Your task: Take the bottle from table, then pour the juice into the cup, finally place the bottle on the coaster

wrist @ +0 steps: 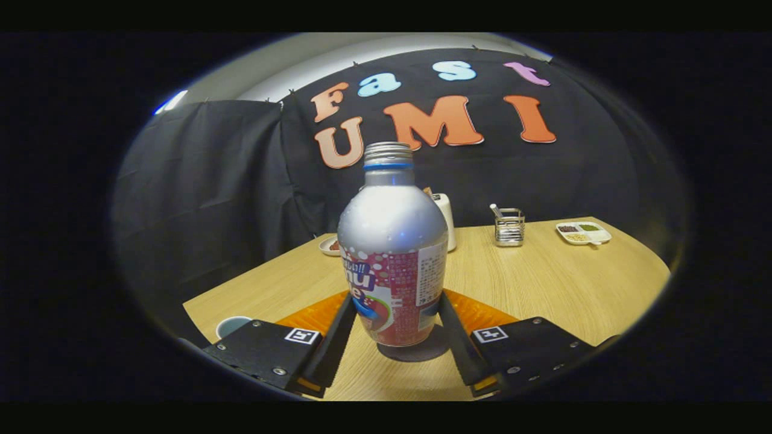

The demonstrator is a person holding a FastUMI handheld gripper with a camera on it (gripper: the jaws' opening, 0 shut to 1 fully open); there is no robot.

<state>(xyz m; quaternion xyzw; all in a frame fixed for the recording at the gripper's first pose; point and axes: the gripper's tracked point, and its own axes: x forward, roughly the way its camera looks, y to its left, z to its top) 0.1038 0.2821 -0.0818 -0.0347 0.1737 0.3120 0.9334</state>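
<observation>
The bottle (392,253) is seen standing upright on the table (543,283), its long axis vertical, directly between the two fingers of the gripper (395,313). The jaws are closed in against its lower body at the label, one finger on the left flank and one on the right, and both appear to press on it; the bottle is judged to be gripped. A shadow lies beneath its base, so it cannot be told whether the base rests on the table or is just lifted. The neck and its threaded top rise well above the fingers. An orange coaster (482,310) lies just beyond the bottle, showing on both sides of it. The rim of a cup (232,325) is seen near, to the left of the left finger. For the pour, the bottle would have to be carried leftward and tipped towards that cup.
</observation>
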